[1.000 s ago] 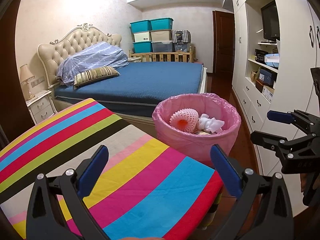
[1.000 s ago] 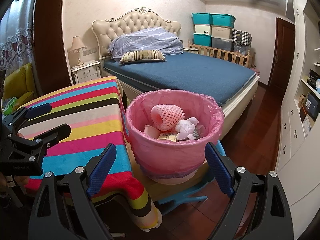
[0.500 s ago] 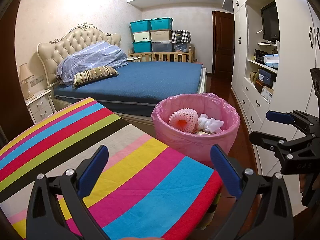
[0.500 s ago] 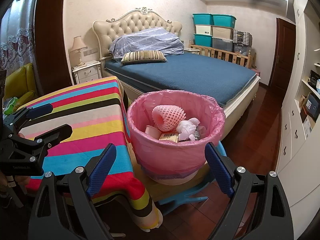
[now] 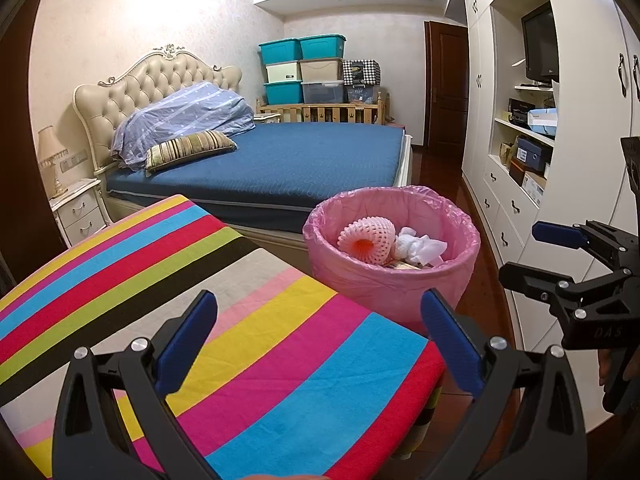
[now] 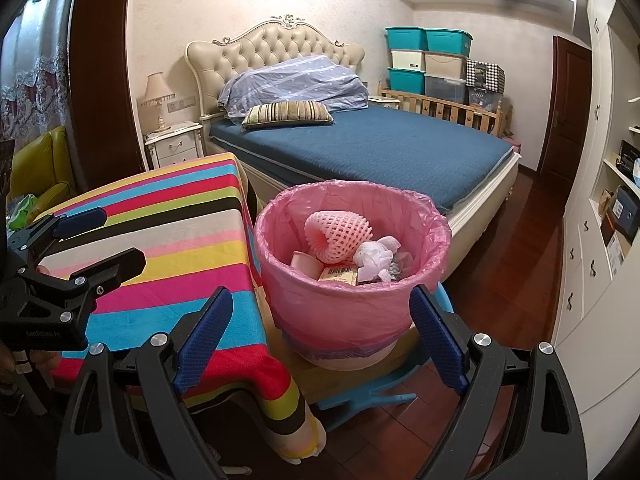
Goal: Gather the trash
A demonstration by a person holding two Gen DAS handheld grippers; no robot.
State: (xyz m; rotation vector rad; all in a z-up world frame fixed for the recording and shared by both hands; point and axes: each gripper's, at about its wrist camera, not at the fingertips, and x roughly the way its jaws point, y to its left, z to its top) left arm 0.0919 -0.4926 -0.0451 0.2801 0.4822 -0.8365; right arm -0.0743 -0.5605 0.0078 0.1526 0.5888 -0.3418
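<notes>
A bin with a pink liner [image 5: 394, 276] [image 6: 348, 304] stands beside the striped table [image 5: 200, 320] [image 6: 168, 248]. In it lie a pink foam fruit net [image 5: 366, 238] [image 6: 338, 236], crumpled white tissue [image 5: 420, 246] [image 6: 374, 256] and a barcoded box [image 6: 340, 274]. My left gripper [image 5: 320, 338] is open and empty over the table's near corner. My right gripper [image 6: 322, 336] is open and empty just in front of the bin. Each gripper also shows in the other's view, the right one [image 5: 536, 254] and the left one [image 6: 104, 236].
A blue bed [image 5: 304, 164] lies behind the bin. White cabinets and shelves [image 5: 520, 168] line the right wall. A nightstand with a lamp [image 6: 172, 142] stands left of the bed. The bin rests on a wooden board over a blue stool [image 6: 360, 394]. Storage boxes [image 5: 304, 68] are stacked at the back.
Both grippers stay open and almost still. The right wrist view has shifted very slightly, so the bin sits a touch further right.
</notes>
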